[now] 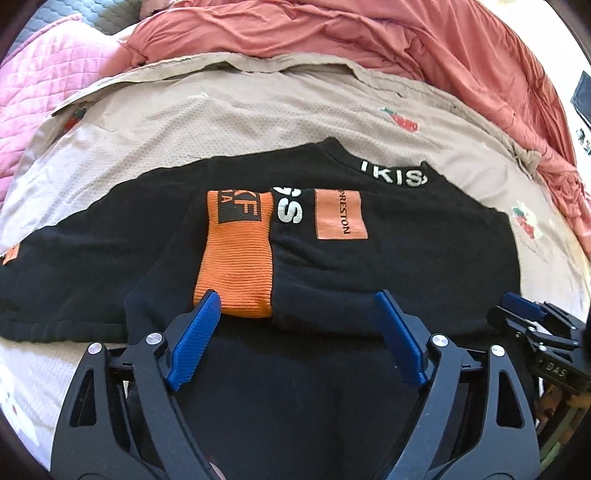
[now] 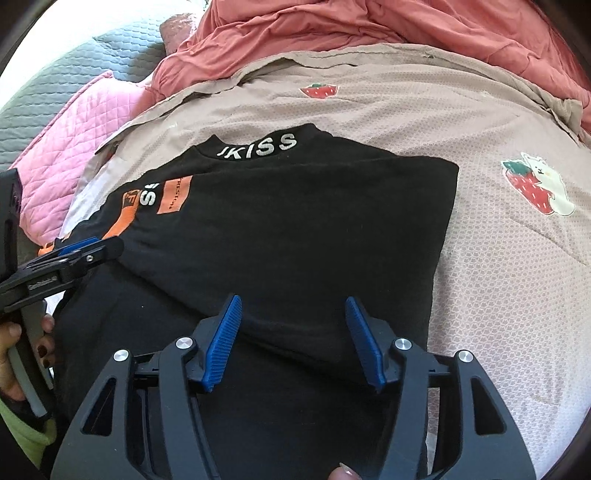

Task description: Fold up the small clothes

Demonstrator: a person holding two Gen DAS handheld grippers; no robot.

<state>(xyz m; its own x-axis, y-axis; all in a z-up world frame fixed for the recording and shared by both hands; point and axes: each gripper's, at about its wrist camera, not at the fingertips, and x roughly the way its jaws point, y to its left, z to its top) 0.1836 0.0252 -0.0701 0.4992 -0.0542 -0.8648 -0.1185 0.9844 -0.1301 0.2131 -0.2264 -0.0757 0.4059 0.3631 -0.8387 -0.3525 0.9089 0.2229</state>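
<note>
A small black sweater [image 1: 406, 258] with white collar lettering and an orange patch [image 1: 340, 214] lies on a beige strawberry-print blanket [image 1: 221, 118]. One sleeve is folded across its front, ending in an orange ribbed cuff [image 1: 236, 258]. My left gripper [image 1: 295, 299] is open just above the garment, its left fingertip by the cuff's end. In the right wrist view the sweater [image 2: 295, 221] has a folded right side, and my right gripper [image 2: 293, 302] is open over its lower fold. Each gripper also shows in the other's view, the right [image 1: 532, 317] and the left [image 2: 85, 251].
A crumpled salmon-red quilt [image 1: 369, 33] lies behind the blanket. A pink quilted cover [image 1: 48, 81] and a grey quilted one [image 2: 74, 74] lie at the far left. The beige blanket [image 2: 498, 277] extends to the right of the sweater.
</note>
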